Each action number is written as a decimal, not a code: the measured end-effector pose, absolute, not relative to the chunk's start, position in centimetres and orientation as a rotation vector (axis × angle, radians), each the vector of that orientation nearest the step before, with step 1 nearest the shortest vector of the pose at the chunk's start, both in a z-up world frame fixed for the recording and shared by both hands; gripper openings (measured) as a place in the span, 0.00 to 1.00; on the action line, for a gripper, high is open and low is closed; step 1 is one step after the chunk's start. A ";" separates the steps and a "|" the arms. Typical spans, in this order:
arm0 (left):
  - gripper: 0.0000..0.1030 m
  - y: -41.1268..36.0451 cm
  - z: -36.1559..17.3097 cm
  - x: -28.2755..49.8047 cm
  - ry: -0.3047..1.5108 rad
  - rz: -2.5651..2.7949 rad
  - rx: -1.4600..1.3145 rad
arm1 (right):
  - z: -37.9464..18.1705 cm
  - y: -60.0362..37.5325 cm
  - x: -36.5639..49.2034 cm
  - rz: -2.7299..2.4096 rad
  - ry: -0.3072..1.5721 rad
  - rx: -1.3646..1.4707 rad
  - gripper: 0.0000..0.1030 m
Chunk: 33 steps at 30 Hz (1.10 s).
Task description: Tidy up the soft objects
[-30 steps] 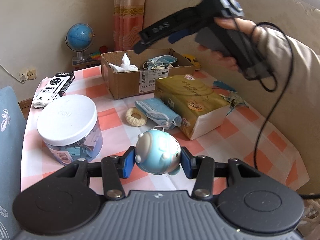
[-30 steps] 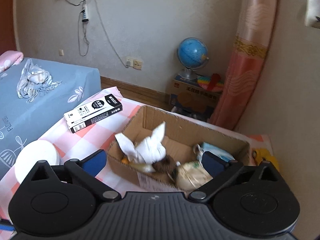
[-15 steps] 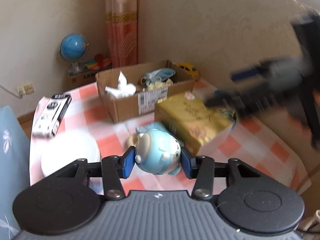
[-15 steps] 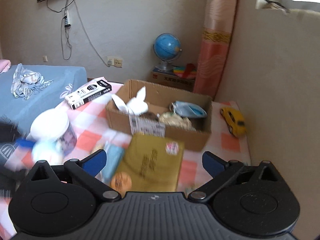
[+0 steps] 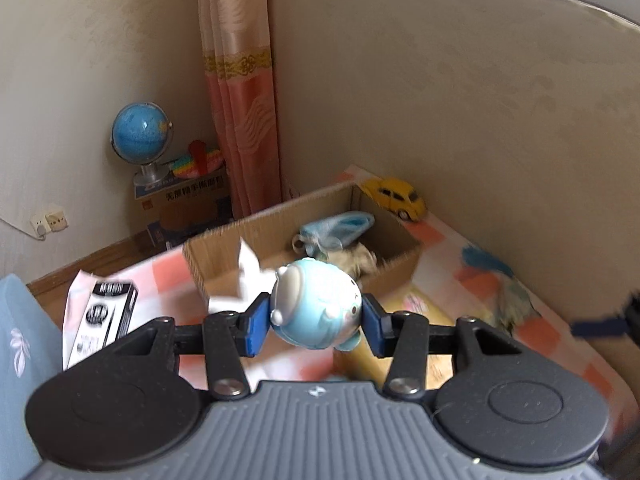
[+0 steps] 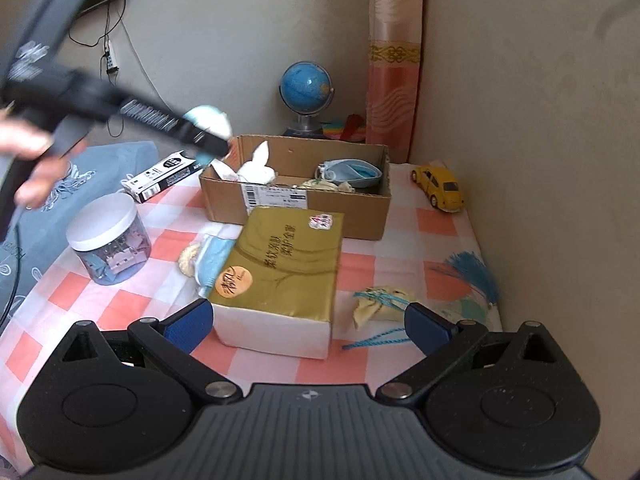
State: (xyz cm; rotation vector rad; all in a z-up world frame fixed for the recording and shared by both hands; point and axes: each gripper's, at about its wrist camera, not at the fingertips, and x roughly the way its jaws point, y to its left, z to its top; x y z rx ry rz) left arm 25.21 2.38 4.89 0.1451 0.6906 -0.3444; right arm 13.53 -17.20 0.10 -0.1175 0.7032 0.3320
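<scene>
My left gripper (image 5: 315,322) is shut on a round blue and white plush toy (image 5: 316,308), held in the air just in front of the open cardboard box (image 5: 224,240). From the right wrist view the same toy (image 6: 208,120) hangs above the box's (image 6: 304,216) left end. Inside the box lie a white tissue (image 6: 256,168), a blue face mask (image 6: 352,172) and a crumpled cloth. My right gripper (image 6: 308,326) is open and empty, low over the near end of a gold tissue pack (image 6: 280,264). A face mask (image 6: 212,256), a scrunchie (image 6: 188,260) and a cloth pouch (image 6: 376,304) lie on the checked tablecloth.
A white-lidded jar (image 6: 108,236) and a black-and-white carton (image 6: 164,176) sit at the left, a yellow toy car (image 6: 440,188) and a teal tassel (image 6: 476,276) by the wall at the right. A globe (image 6: 306,88) stands behind the box. A hand (image 6: 28,160) holds the left gripper.
My left gripper has carried the plush toy up and forward, from above the table's front to the box. My right gripper has drawn back from over the box to the tissue pack.
</scene>
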 end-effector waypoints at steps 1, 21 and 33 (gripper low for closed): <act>0.45 2.1 4.9 26.2 0.693 -0.339 0.143 | 0.0 -17.4 13.5 0.331 0.705 -0.115 1.00; 0.90 1.1 3.4 32.7 0.674 -0.228 0.104 | -1.1 -20.4 14.0 0.278 0.736 -0.067 1.00; 0.97 1.7 3.7 23.1 0.623 -0.241 0.092 | -0.4 -20.4 11.7 0.257 0.719 -0.085 1.00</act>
